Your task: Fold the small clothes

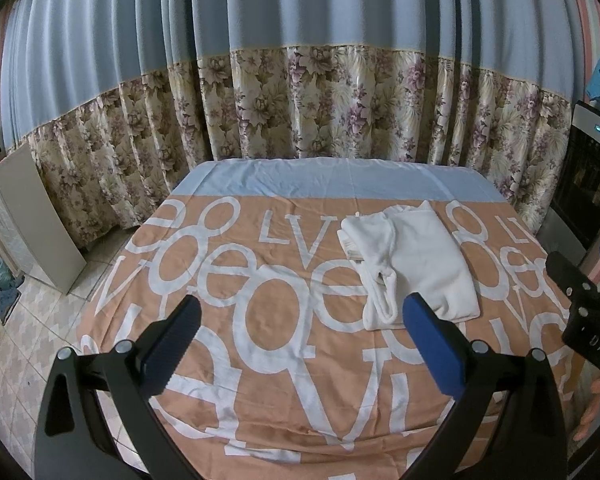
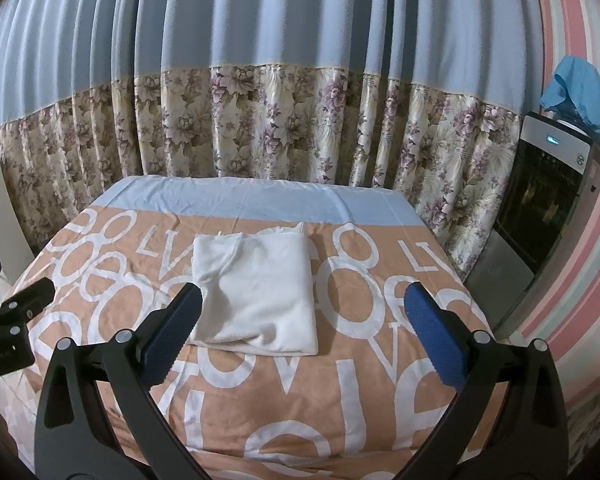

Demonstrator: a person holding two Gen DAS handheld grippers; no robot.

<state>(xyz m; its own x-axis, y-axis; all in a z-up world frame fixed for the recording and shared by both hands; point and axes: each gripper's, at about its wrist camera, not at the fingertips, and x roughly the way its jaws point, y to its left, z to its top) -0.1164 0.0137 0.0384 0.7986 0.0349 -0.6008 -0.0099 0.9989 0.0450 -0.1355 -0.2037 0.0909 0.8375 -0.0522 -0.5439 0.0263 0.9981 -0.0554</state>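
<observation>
Left wrist view: the left gripper (image 1: 300, 312) hangs spread wide and empty above the lettered bedspread (image 1: 228, 320); the white garment (image 1: 424, 264) lies folded on the cover, ahead and to the right, its long axis running away toward the curtain (image 1: 300, 104), looped straps pointing near.

Right wrist view: the right gripper (image 2: 302, 304) is likewise agape, holding nothing; the garment sits just ahead; folding looks nearly done; the next move would need a near-edge pinch.

Each black gripper (image 1: 300, 316) (image 2: 302, 304) has blue ridged pads (image 1: 432, 344), silver screws.
</observation>
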